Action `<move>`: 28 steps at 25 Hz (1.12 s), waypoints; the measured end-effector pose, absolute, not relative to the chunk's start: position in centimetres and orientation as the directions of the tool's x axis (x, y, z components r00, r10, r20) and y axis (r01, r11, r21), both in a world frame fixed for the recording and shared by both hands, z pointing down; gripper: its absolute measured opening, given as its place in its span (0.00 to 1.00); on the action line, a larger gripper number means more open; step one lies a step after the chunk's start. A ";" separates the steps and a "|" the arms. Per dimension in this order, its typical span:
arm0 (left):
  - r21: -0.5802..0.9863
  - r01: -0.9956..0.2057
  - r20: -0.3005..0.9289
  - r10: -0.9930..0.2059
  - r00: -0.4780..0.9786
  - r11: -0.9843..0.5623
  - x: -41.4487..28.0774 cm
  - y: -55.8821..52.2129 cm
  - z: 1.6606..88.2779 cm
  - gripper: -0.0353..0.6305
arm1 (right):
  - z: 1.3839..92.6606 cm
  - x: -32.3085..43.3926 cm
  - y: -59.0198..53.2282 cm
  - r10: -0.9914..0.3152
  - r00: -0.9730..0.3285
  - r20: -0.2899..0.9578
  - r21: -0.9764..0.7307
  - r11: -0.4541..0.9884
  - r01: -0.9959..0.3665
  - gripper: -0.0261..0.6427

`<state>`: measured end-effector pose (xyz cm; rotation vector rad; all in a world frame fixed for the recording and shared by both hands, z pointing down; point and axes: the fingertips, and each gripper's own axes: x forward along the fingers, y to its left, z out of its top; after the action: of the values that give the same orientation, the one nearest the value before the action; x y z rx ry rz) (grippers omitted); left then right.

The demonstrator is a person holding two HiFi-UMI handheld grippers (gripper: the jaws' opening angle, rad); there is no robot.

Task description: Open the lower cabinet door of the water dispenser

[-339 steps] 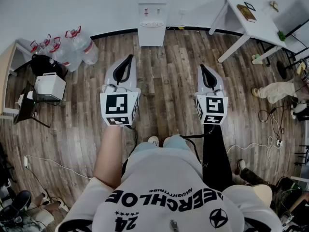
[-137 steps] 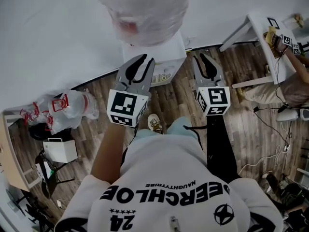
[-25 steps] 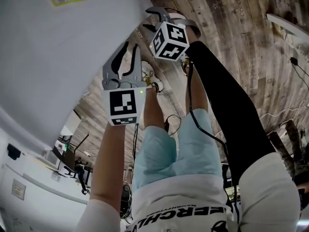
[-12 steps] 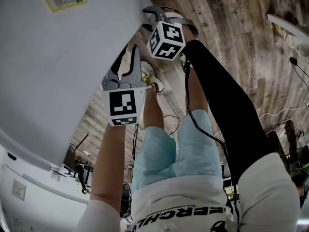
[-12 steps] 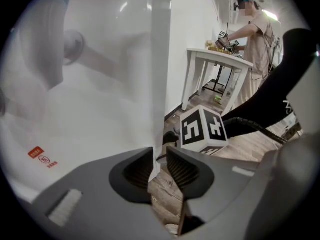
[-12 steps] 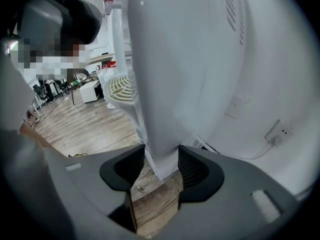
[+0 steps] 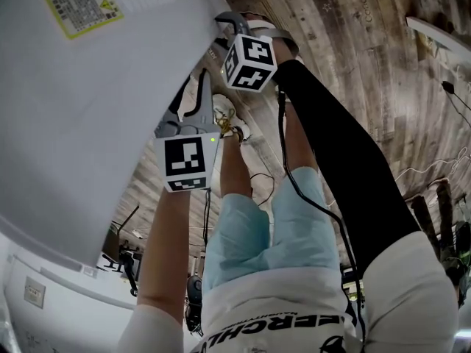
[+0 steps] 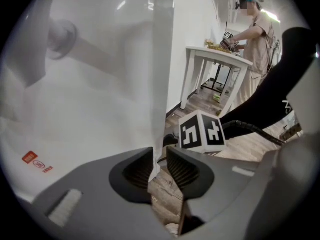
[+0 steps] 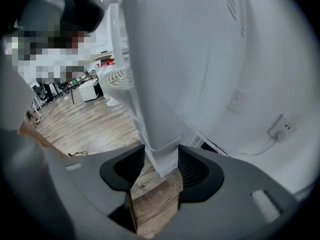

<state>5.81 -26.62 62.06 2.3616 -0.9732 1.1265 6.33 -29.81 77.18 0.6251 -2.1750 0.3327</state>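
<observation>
Head view: the tall white water dispenser [image 7: 88, 109], with a yellow label [image 7: 73, 6] on its flat face, fills the upper left above the brown wood-plank floor [image 7: 353, 50]. The left gripper [image 7: 193, 87] and the right gripper [image 7: 234, 22] both reach to the same long white edge. The right one is further along that edge, and the two are near each other but apart.

Left gripper view: the thin white lower cabinet door [image 8: 162, 59] runs down as a narrow edge straight into the gap between the jaws. They are closed on it, pinching its lower corner between the ribbed pads. To the left lies a broad white surface with a small red sticker [image 8: 30, 158]. Behind the jaws a person [image 8: 257, 29] stands at a white worktop [image 8: 215, 54].

Right gripper view: the jaws are clamped on a thicker white bottom corner [image 9: 162, 149], which touches both pads with floor planks showing beneath. It is hard to say whether this corner belongs to the door or to the dispenser's body. Vent slots [image 9: 235, 4] mark the white side above, and a wall socket [image 9: 280, 126] sits to the right.
</observation>
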 end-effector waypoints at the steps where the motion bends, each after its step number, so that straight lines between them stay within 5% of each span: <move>1: 0.017 -0.710 0.782 -0.433 0.448 -0.704 5.9 -26.7 62.1 0.18 | 77.7 6.4 -29.6 -0.303 -0.523 0.797 -0.033 0.842 -0.539 0.32; 28: 0.048 -0.717 0.766 -0.434 0.473 -0.696 6.3 -26.9 62.0 0.18 | 79.0 6.4 -29.8 -0.285 -0.482 0.829 -0.007 0.855 -0.518 0.32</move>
<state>6.34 -26.88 61.99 2.3617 -0.9676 1.0747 6.42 -29.82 78.99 0.5826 -2.1028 0.3195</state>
